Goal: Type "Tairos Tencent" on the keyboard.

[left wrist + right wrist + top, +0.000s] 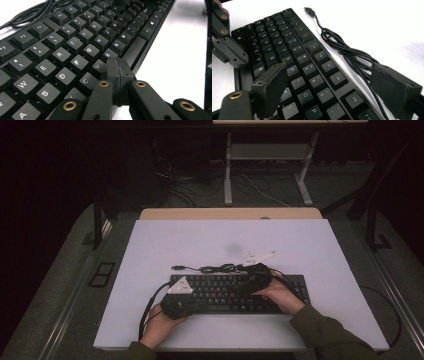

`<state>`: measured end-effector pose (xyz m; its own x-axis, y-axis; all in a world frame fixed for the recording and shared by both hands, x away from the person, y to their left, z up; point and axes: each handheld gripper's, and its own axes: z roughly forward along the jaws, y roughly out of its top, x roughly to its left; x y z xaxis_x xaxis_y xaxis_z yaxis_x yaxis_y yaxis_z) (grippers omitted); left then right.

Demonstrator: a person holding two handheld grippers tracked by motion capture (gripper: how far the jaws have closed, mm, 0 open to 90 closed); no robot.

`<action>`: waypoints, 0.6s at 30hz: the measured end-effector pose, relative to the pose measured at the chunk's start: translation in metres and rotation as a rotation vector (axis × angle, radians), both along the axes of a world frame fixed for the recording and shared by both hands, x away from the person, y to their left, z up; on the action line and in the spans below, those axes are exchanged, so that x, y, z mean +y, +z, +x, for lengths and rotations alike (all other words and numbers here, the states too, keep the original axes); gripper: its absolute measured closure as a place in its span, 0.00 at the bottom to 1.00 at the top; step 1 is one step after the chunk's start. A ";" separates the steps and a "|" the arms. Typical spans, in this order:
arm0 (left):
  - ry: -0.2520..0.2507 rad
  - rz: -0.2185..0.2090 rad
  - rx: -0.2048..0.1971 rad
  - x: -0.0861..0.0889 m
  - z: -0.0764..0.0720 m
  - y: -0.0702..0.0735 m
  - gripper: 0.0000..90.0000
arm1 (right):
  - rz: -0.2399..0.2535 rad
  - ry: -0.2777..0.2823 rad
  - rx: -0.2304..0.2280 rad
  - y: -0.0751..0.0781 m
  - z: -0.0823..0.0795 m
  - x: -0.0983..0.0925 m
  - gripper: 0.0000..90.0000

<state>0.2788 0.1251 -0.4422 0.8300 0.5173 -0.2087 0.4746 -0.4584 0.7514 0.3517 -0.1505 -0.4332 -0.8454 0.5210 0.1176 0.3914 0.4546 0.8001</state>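
A black keyboard (280, 290) lies flat on the white table (200, 240), and its keys also show in the left gripper view (75, 45) and the right gripper view (297, 60). Its black cable (217, 268) is bundled just beyond the far edge, with the USB plug (307, 10) lying loose on the table. My left gripper (117, 66) is shut with nothing between the jaws, its tip low over the V and B keys by the space bar. My right gripper (329, 71) stands open wide, one jaw over the keys, the other over the cable (352, 55).
The left gripper's jaws (230, 50) appear at the left of the right gripper view. The person's hands hold both grippers (182, 302) (255, 279) near the table's front edge. Beyond the table's wooden back edge (230, 213) stand desk legs (228, 170) and floor cables.
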 end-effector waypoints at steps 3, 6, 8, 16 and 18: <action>0.000 0.000 0.000 0.000 0.000 0.000 0.99 | -0.001 0.000 0.000 0.000 0.000 0.000 0.16; 0.000 0.000 -0.003 0.000 0.000 0.002 0.99 | 0.002 -0.001 0.000 0.000 0.000 0.000 0.16; 0.002 -0.009 -0.006 0.001 0.000 0.003 0.99 | 0.002 -0.001 -0.001 0.000 0.000 0.000 0.16; 0.022 -0.028 -0.018 0.007 0.001 0.008 0.97 | 0.003 0.000 -0.002 0.001 0.000 0.000 0.16; 0.028 -0.032 -0.016 0.008 0.002 0.008 0.93 | 0.002 0.003 0.000 0.000 0.000 0.000 0.16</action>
